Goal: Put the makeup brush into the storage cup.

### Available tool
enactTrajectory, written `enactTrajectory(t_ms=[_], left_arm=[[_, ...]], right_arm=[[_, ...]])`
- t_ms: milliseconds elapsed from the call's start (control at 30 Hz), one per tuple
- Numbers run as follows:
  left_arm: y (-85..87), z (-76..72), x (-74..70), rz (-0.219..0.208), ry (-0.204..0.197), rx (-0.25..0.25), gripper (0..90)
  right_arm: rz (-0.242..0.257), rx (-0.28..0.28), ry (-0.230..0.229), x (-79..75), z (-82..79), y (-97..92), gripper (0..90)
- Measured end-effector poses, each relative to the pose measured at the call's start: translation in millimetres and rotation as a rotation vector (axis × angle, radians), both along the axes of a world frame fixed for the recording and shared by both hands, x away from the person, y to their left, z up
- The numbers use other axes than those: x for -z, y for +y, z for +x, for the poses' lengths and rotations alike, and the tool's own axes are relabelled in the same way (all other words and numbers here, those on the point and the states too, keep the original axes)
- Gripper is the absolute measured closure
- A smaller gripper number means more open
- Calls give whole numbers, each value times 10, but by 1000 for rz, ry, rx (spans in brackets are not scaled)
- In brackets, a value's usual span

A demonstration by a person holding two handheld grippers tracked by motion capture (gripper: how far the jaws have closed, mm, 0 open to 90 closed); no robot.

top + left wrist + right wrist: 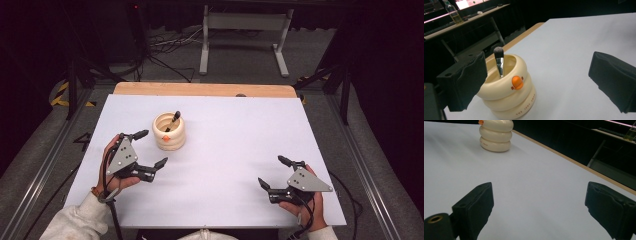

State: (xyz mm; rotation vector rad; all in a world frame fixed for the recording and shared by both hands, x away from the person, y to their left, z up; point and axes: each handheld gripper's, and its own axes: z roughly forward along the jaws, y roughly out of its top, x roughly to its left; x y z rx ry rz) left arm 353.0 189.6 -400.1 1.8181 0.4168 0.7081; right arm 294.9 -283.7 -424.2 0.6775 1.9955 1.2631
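- One brush (173, 121) seen standing, bristles up, in cream duck-face holder (169, 132) on white tabletop (225, 150); judged as work already done or brush not yet pulled. Cannot be told which.
- L tool (151, 149) held just beside holder, jaws spread wide, nothing pinched; holder framed between its jaws in left gripper view.
- R tool (274, 172) kept well apart near front edge, jaws spread, empty.
- No contact made w/ holder or brush.
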Motion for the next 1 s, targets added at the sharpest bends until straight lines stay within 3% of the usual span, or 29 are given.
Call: enactTrajectory(t_ms=[500,767,1000], left_arm=[[-8,-109,125,33,22,26,27],[11,-151,196,33,47,35,28],[35,-214,301,37,92,46,34]], right_arm=[[6,3,-5,-8,-6,-13,90],[4,6,-2,-3,-1,-16,90],[6,3,-4,0,-6,-25,89]])
